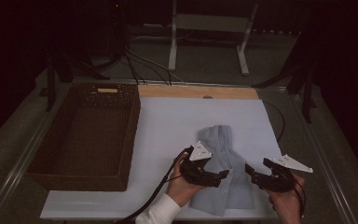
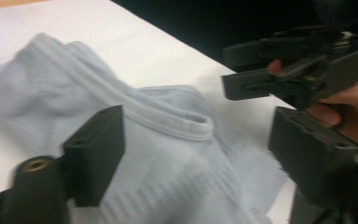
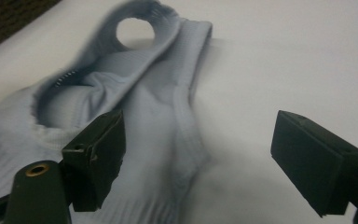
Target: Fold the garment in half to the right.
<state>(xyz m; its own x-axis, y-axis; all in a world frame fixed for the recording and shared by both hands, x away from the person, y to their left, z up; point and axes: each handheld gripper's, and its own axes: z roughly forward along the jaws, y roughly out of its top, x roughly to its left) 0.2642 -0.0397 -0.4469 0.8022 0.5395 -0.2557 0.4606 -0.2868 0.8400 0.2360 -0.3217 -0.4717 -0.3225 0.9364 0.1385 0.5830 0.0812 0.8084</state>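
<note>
Both of my hand-held grippers hover low over the near edge of the table, jaws spread and holding nothing: my left gripper (image 1: 224, 174) over the left side of the pale blue ribbed knit garment (image 1: 226, 163), my right gripper (image 1: 248, 169) just off its right edge. It lies loosely folded on the white table sheet (image 1: 168, 126), hood end pointing away from me. Beyond it, to the left, the dark woven wicker basket (image 1: 130, 135) has nothing in it. I judge the folding roughly done, and lifting the garment into that basket not yet done.
</note>
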